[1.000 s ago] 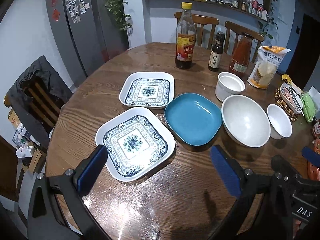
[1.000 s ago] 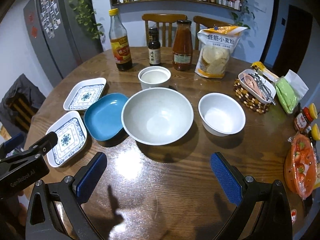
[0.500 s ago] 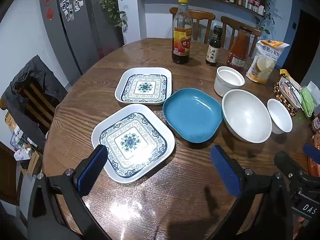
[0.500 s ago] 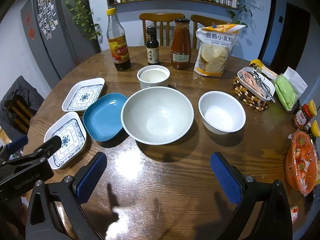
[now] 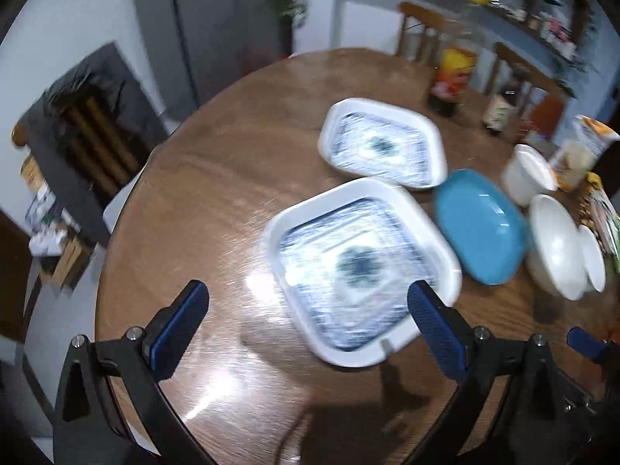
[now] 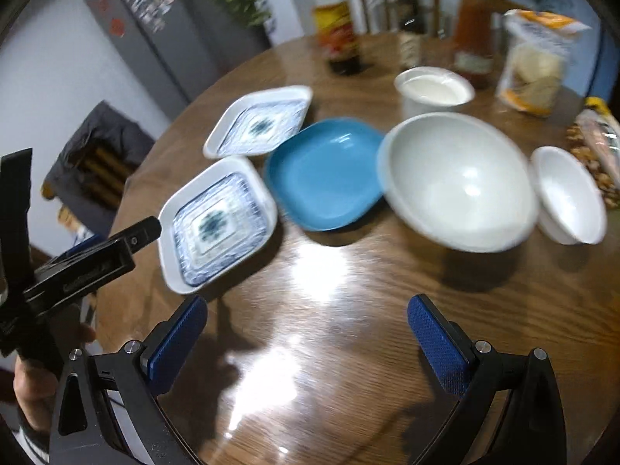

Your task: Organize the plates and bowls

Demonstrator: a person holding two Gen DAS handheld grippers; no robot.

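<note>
Two white square plates with blue patterns lie on the round wooden table: a near one (image 5: 360,271) (image 6: 219,223) and a far one (image 5: 381,147) (image 6: 259,126). A blue dish (image 5: 480,226) (image 6: 325,172), a large white bowl (image 5: 556,246) (image 6: 459,180), a small white bowl (image 5: 593,259) (image 6: 567,193) and a white cup (image 5: 529,174) (image 6: 434,91) stand to their right. My left gripper (image 5: 306,321) is open, just in front of the near plate. My right gripper (image 6: 308,333) is open and empty above bare table. Both views are blurred.
Sauce bottles (image 6: 339,35) and a flour bag (image 6: 536,62) stand at the back of the table. A basket (image 6: 595,155) sits at the right. Chairs (image 5: 426,35) stand behind, a fridge (image 6: 143,27) at the left. The left tool (image 6: 77,267) shows in the right wrist view.
Both grippers have swung left and moved forward and lower. The near patterned plate now sits close in front of my left gripper. Nothing has been grasped.
</note>
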